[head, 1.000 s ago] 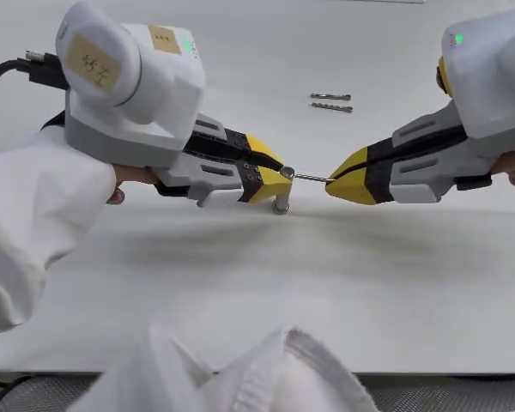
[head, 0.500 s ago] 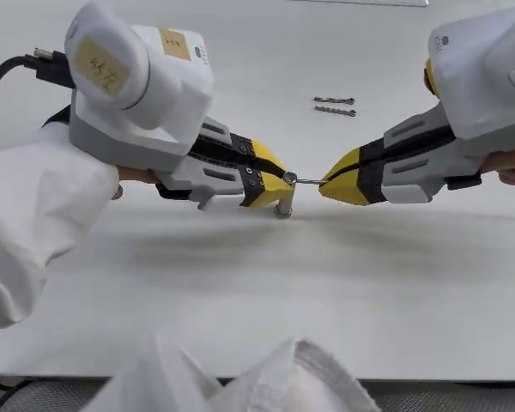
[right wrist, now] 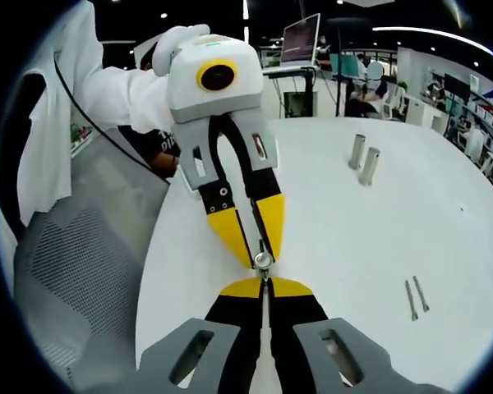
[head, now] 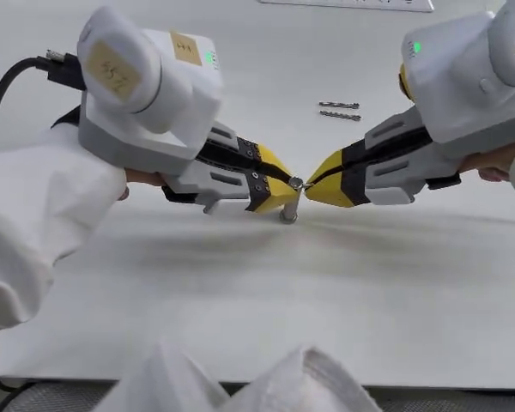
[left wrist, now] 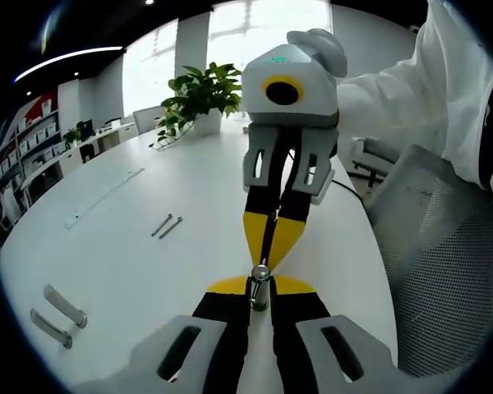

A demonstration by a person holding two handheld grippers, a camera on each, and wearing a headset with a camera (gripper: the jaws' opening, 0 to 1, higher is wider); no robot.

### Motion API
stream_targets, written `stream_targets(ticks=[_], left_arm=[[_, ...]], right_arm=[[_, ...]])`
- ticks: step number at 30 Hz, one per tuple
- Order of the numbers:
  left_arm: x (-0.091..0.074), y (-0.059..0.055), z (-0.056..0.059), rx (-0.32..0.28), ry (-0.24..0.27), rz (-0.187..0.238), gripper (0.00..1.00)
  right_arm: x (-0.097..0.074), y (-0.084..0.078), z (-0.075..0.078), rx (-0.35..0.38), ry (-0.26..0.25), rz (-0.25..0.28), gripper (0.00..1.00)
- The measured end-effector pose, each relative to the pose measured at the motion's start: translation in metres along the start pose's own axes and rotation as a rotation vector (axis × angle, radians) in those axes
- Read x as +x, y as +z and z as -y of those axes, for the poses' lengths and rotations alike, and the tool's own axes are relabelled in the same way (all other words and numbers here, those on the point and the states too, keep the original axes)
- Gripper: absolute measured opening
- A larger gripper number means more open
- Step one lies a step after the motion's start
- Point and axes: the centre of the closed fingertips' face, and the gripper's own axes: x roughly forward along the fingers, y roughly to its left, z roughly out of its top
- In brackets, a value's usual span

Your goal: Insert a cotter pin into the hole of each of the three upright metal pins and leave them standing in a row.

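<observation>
You held the metal pin (head: pixel 288 209) upright on the counter (head: pixel 240 292), clamped in the left gripper (head: pixel 285 187) jaws. The right gripper (head: pixel 312 183) jaws, closed on the cotter pin (head: pixel 302 182), touched its head (insertion step, by judgement). Next: seat fully, then release.

A short silvery metal pin (head: pixel 288 211) stands upright mid-scene on the white worktop (head: pixel 240 283), its shaft clamped in the left gripper's (head: pixel 285 190) fingers. A sliver of cotter pin (head: pixel 304 182) meets its round head from the right, pinched by the right gripper (head: pixel 313 184). Two more metal pins (right wrist: pixel 357 152) stand upright side by side, well apart from it. Two spare cotter pins (head: pixel 339 105) lie parallel, farther back on the right.
</observation>
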Motion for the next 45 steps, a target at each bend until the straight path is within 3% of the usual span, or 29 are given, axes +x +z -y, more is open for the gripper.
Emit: stream_targets(ticks=[6, 10, 35, 41, 45], left_arm=[[0.000, 0.000, 0.000, -0.001, 0.000, -0.002, 0.06], [0.001, 0.000, 0.001, -0.001, 0.000, 0.000, 0.06], [0.001, -0.002, 0.002, 0.001, 0.007, -0.010, 0.06], [0.001, -0.003, 0.002, -0.036, 0.007, 0.001, 0.06], [0.000, -0.006, 0.004, -0.042, 0.010, 0.001, 0.14]], right_arm=[[0.001, 0.003, 0.000, -0.049, 0.007, -0.001, 0.00], [-0.002, 0.002, 0.003, -0.046, -0.010, 0.008, 0.03], [-0.010, 0.000, 0.005, -0.020, -0.012, 0.010, 0.00], [-0.009, -0.002, 0.004, -0.015, -0.021, 0.006, 0.00], [-0.010, -0.004, 0.003, -0.007, -0.025, 0.005, 0.03]])
